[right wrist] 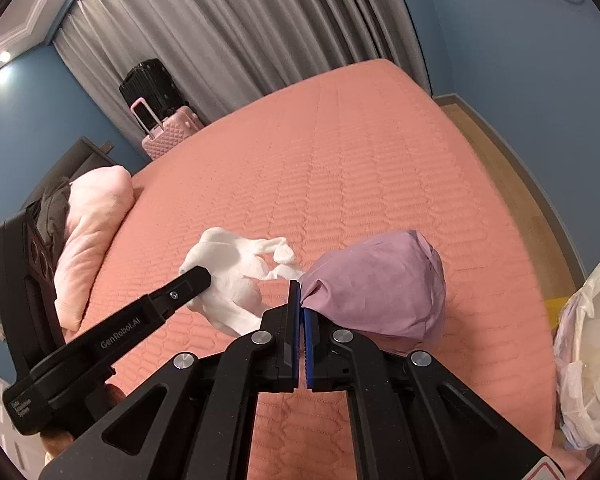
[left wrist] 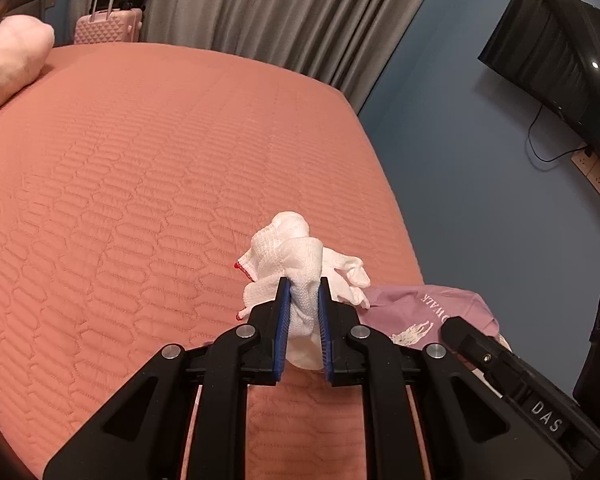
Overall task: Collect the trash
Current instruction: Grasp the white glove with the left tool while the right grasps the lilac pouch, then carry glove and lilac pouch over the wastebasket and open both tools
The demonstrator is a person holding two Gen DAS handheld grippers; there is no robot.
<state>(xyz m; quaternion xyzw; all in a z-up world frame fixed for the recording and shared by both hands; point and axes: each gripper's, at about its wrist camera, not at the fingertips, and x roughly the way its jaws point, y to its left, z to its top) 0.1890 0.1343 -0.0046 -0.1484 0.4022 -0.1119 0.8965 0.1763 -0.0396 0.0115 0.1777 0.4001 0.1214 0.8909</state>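
My left gripper (left wrist: pixel 303 286) is shut on a bunch of white knit gloves (left wrist: pixel 296 256) with red cuff trim, held just above the salmon quilted bed (left wrist: pixel 140 184). The gloves also show in the right wrist view (right wrist: pixel 236 268), with the left gripper's finger (right wrist: pixel 180 292) against them. My right gripper (right wrist: pixel 300 286) is shut on the edge of a purple bag (right wrist: pixel 380 284), which bulges up over the bed. In the left wrist view the purple bag (left wrist: pixel 420 312) lies just right of the gloves, with the right gripper's finger (left wrist: pixel 472 344) on it.
A pink pillow (right wrist: pixel 92 232) lies at the bed's head. A pink suitcase (left wrist: pixel 108 26) stands by grey curtains (left wrist: pixel 260 12). A wall TV (left wrist: pixel 552 60) hangs on the right. A white plastic bag (right wrist: pixel 588 352) sits on the floor beside the bed's right edge.
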